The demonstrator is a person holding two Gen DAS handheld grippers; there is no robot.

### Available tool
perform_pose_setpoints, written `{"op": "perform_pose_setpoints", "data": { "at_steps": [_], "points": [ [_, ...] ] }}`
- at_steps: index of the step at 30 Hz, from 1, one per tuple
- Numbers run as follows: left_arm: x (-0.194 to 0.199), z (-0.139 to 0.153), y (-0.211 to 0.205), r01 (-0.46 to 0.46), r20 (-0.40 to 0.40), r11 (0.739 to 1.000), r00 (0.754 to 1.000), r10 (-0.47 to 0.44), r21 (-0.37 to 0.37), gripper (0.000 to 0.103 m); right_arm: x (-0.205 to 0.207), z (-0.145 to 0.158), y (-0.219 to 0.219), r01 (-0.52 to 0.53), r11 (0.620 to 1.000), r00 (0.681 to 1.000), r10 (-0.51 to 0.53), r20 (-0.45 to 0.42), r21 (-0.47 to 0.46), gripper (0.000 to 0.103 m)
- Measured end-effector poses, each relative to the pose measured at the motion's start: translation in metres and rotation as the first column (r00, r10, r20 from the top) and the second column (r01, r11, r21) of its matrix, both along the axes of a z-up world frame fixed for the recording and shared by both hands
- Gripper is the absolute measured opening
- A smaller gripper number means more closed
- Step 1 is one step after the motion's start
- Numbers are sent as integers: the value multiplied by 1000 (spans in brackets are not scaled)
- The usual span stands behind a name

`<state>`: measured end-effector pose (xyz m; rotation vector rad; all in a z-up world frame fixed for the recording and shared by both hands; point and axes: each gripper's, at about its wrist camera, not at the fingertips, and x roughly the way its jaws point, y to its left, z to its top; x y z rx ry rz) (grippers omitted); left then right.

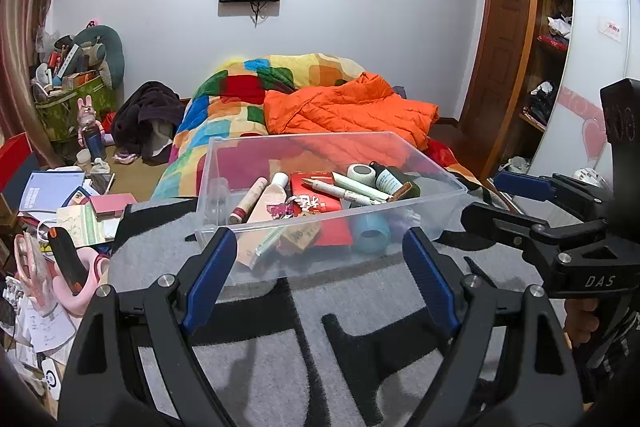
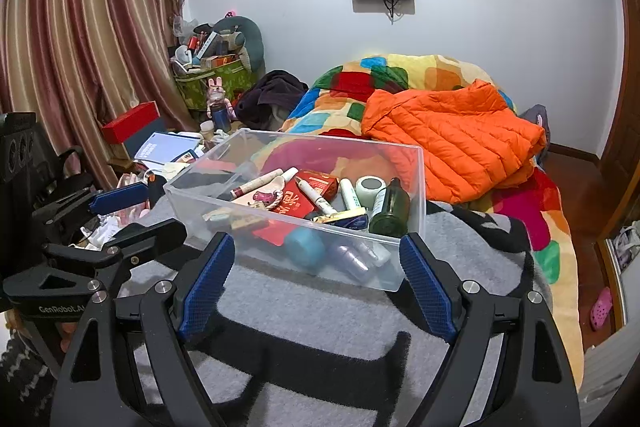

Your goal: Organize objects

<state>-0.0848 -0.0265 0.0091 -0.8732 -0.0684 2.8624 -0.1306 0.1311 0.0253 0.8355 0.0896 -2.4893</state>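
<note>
bin: clear bin (image 1: 328,163) on grey blanket (image 1: 360,307) on bed, dead ahead of both tongs, just beyond the tips
contents: bottles, tubes, red packet (image 1: 316,199) loose inside
axis: bin's long side runs left-right across both views
nearer: about equal; cannot tell which
left tongs (image 1: 322,279): spread wide, holding nothing, touching nothing
right tongs (image 2: 316,283): spread wide, holding nothing, tips flank bin's near wall

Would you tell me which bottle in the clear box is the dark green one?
The dark green bottle lies by the clear box's right wall, beside the white roll; the others are pale.
</note>
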Motion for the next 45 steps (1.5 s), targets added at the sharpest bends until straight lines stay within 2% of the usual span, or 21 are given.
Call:
{"op": "perform_pose_setpoints", "data": {
  "at_steps": [6,9,17,35,45],
  "points": [
    [0,-1,0,-7,4,1000,1000,7,5,86,-1,-2,-2,0,1000,1000,0,6,8,82],
    [0,-1,-1,-21,3,1000,1000,21,9,94,0,-4,-3,-3,1000,1000,3,9,7,83],
    [1,1,-2,-30,-6,999,1000,30,13,97,0,-4,-3,-3,1000,1000,2,9,7,83],
    [1,1,1,-21,4,1000,1000,21,15,98,3,-4,-5,0,1000,1000,0,8,-1,83],
    [0,-1,-2,-13,14,999,1000,12,44,98,3,-4,-5,0,1000,1000,0,9,-3,83]
  ]
}}
